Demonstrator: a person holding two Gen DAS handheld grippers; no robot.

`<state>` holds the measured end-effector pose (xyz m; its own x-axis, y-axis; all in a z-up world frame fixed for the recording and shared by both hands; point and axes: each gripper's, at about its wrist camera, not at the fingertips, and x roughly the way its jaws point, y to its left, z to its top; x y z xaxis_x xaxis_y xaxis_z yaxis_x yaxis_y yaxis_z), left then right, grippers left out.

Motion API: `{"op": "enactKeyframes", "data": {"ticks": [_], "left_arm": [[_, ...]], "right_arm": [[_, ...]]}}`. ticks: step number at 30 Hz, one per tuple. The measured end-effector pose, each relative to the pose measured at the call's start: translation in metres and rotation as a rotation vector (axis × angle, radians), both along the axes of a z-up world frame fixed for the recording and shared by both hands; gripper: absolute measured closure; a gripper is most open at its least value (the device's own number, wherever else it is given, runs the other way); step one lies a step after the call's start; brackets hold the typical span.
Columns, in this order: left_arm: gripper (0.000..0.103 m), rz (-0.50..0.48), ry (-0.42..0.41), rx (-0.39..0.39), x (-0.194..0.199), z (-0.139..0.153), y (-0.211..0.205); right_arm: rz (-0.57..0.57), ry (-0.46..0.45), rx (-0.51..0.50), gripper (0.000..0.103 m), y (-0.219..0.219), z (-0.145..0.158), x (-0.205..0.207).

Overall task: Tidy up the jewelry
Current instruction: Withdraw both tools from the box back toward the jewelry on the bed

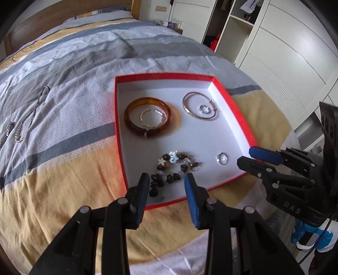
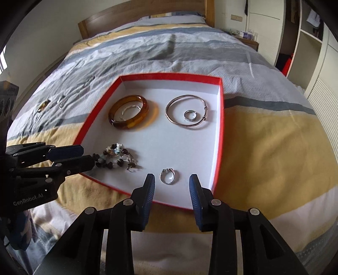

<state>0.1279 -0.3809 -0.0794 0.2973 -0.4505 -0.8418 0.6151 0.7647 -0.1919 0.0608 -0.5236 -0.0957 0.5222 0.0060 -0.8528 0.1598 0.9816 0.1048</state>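
Both grippers hang with jaws apart over the red tray (image 2: 219, 135): left gripper (image 1: 166, 179) above the beaded bracelet (image 1: 173, 167) (lower centre), right gripper (image 2: 172, 180) above a ring (image 2: 167, 176).

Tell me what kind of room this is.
A bedroom, most likely: the red jewelry box sits on a made bed with a striped cover, a wooden headboard stands behind it, and white wardrobes line the wall to the right.
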Motion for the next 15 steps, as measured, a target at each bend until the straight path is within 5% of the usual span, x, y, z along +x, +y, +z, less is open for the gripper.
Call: {"op": "enactKeyframes", "data": {"ticks": [15], "left_arm": [[0.065,0.152,-0.148,-0.019,-0.053,0.075,0.104]], "right_arm": [[-0.006,-0.105,0.016,0.061,0.063,0.064,-0.055]]}}
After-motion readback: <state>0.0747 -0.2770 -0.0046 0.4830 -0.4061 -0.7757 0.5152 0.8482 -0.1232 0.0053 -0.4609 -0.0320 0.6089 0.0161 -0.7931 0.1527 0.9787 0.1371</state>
